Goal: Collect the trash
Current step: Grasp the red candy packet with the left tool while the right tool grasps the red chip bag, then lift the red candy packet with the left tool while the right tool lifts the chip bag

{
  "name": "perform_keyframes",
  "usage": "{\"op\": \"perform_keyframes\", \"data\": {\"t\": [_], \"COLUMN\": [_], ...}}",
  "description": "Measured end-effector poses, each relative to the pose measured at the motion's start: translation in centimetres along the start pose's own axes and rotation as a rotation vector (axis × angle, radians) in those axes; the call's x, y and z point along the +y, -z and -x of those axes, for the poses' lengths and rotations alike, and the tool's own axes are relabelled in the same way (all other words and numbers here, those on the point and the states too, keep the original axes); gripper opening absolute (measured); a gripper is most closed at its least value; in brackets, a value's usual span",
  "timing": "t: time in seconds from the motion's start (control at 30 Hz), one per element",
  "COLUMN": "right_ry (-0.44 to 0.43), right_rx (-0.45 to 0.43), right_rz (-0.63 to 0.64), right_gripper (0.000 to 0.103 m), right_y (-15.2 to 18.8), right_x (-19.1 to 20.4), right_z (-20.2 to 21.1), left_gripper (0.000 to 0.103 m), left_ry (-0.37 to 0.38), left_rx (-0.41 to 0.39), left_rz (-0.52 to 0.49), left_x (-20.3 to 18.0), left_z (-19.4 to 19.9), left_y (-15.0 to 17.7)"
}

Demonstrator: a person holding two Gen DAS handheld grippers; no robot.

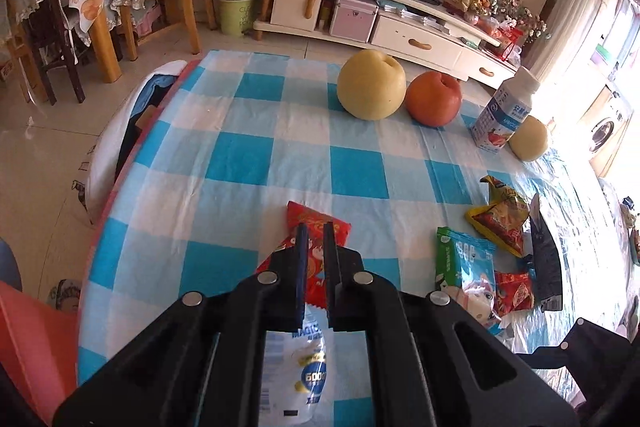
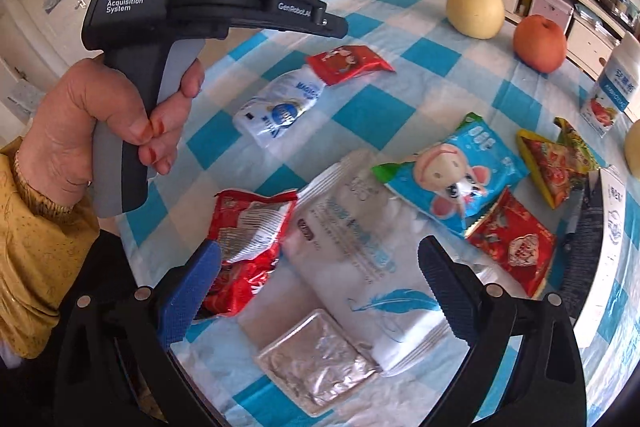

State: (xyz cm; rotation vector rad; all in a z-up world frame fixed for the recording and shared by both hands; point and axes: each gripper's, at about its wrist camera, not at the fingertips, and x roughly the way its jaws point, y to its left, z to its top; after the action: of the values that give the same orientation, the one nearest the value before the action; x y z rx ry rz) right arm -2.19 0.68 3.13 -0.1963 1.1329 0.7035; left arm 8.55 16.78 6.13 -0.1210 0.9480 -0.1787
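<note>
Snack wrappers lie scattered on the blue-checked tablecloth (image 1: 240,163). My left gripper (image 1: 316,227) is shut and holds nothing; it hovers over a small red wrapper (image 1: 298,213) and a white-blue pouch (image 1: 304,359). In the right wrist view a hand carries that left gripper (image 2: 338,25) above the red wrapper (image 2: 348,63) and pouch (image 2: 276,107). My right gripper (image 2: 320,267) stands open over a white tissue pack (image 2: 352,235), with a crumpled red wrapper (image 2: 248,227) by its left finger and a silver foil packet (image 2: 316,363) below. A cartoon packet (image 2: 452,175) lies beyond.
A yellow pear (image 1: 372,87), a red apple (image 1: 434,99), a milk bottle (image 1: 504,115) and another yellow fruit (image 1: 528,139) stand at the far side. A red packet (image 2: 512,243), a yellow-red packet (image 2: 556,163) and a black item (image 2: 588,239) lie right. A white bag (image 1: 108,155) hangs past the table's left edge.
</note>
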Motion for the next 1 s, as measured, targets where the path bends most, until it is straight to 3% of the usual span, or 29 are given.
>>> {"op": "perform_keyframes", "data": {"t": [0.03, 0.13, 0.2, 0.37, 0.5, 0.73, 0.8, 0.83, 0.9, 1.0], "right_ry": [-0.008, -0.047, -0.037, 0.005, 0.049, 0.124, 0.14, 0.149, 0.184, 0.179], "right_rx": [0.0, 0.011, 0.02, 0.031, 0.032, 0.011, -0.004, -0.009, -0.023, -0.031], "right_rz": [0.002, -0.01, 0.025, 0.068, 0.089, 0.186, 0.196, 0.201, 0.232, 0.222], "right_gripper": [0.098, 0.098, 0.098, 0.098, 0.098, 0.098, 0.098, 0.096, 0.079, 0.073], "right_y": [0.0, 0.4, 0.8, 1.1, 1.3, 2.3, 2.4, 2.4, 2.6, 2.7], "right_x": [0.5, 1.9, 3.2, 5.0, 5.7, 7.7, 8.0, 8.1, 8.3, 8.4], "right_z": [-0.2, -1.0, -1.4, -2.5, -3.4, -4.8, -5.0, -5.1, -5.0, -4.8], "left_gripper": [0.009, 0.023, 0.043, 0.061, 0.07, 0.069, 0.052, 0.052, 0.051, 0.049], "left_ry": [0.001, 0.025, 0.013, 0.007, 0.022, -0.042, -0.045, -0.041, -0.032, -0.03], "left_rx": [-0.003, 0.004, 0.003, 0.017, 0.018, 0.08, 0.096, 0.106, 0.096, 0.088], "left_rz": [0.01, 0.053, 0.062, 0.052, -0.046, -0.229, -0.235, -0.226, -0.215, -0.218], "left_x": [0.4, 2.0, 2.8, 3.5, 1.7, -1.1, -1.0, -0.8, -0.5, -0.6], "left_z": [0.2, 0.5, 0.5, -0.4, -1.4, -4.8, -5.5, -5.8, -5.9, -5.8], "left_y": [0.3, 0.8, 0.8, 0.8, 0.5, 0.3, 0.3, 0.3, 0.3, 0.4]}}
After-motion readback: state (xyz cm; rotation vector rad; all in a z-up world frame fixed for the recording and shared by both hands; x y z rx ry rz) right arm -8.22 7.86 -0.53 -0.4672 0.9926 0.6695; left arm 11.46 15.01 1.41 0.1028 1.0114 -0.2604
